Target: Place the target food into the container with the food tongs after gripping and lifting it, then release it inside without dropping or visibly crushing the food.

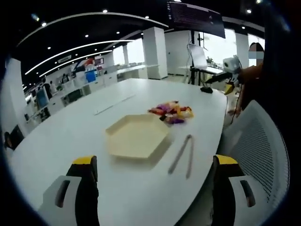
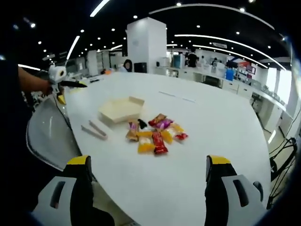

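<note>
In the left gripper view, the left gripper point(image 1: 153, 176) is held above the near edge of the white desk point(image 1: 75, 136), aimed across it. Its fingers point(image 1: 87, 188) stand wide apart and hold nothing. Between and beyond them lies the cream hexagonal container point(image 1: 136, 135), with the metal food tongs point(image 1: 182, 154) lying flat on the desk just to its right. Past the container sits the pile of wrapped snacks point(image 1: 171, 112). A grey mesh chair point(image 1: 258, 146) stands at the right, off the desk.

In the right gripper view, the right gripper point(image 2: 148, 188) hovers over the opposite edge of the desk point(image 2: 211, 122), fingers point(image 2: 80, 188) likewise spread wide and empty. From left to right lie the food tongs point(image 2: 94, 130), the container point(image 2: 121, 109) and the wrapped snacks point(image 2: 157, 133), near one another and well ahead of the fingers.
</note>
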